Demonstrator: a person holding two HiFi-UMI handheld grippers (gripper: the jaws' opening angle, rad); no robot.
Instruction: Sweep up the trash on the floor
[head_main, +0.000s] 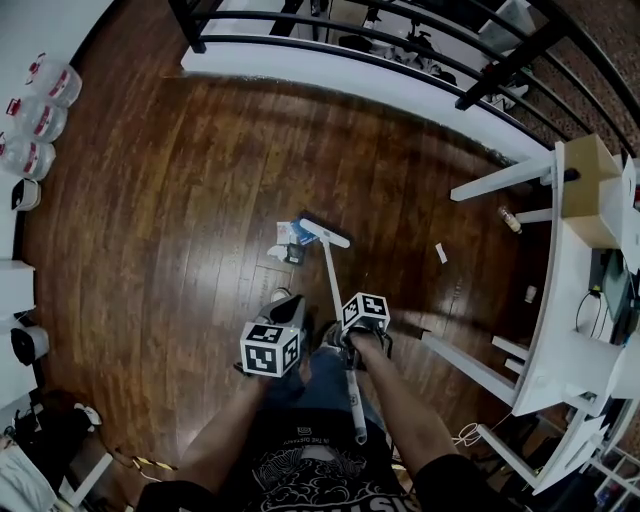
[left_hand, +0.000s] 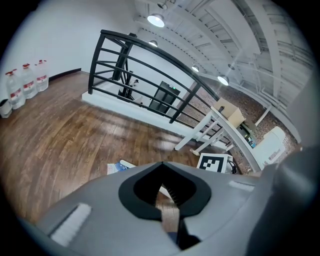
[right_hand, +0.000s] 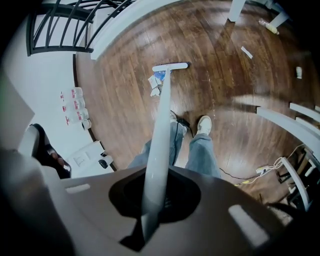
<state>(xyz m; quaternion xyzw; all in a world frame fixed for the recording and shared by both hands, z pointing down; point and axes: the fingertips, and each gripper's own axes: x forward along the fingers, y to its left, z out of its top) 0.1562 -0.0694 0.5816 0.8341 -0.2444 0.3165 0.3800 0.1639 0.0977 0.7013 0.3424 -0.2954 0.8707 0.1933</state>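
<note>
My right gripper (head_main: 347, 335) (right_hand: 155, 200) is shut on the white handle of a broom (head_main: 335, 285) (right_hand: 162, 125). The broom's head (head_main: 325, 232) (right_hand: 170, 66) rests on the wood floor. Just left of the head lies a small heap of trash (head_main: 288, 240) (right_hand: 158, 80) (left_hand: 118, 166): blue and white wrappers and a dark bit. My left gripper (head_main: 285, 322) (left_hand: 167, 200) hangs beside the right one, shut on a grey dustpan (head_main: 289, 308). Only a thin strip and comb teeth show between its jaws in the left gripper view.
More litter lies to the right: a white scrap (head_main: 441, 253) (right_hand: 246, 52), a small piece (head_main: 530, 294) and a little bottle (head_main: 510, 218) by white table legs (head_main: 500, 178). Water bottles (head_main: 35, 110) line the left wall. A black railing (head_main: 330, 30) bounds the far side. Cables (head_main: 465, 435) lie near my feet.
</note>
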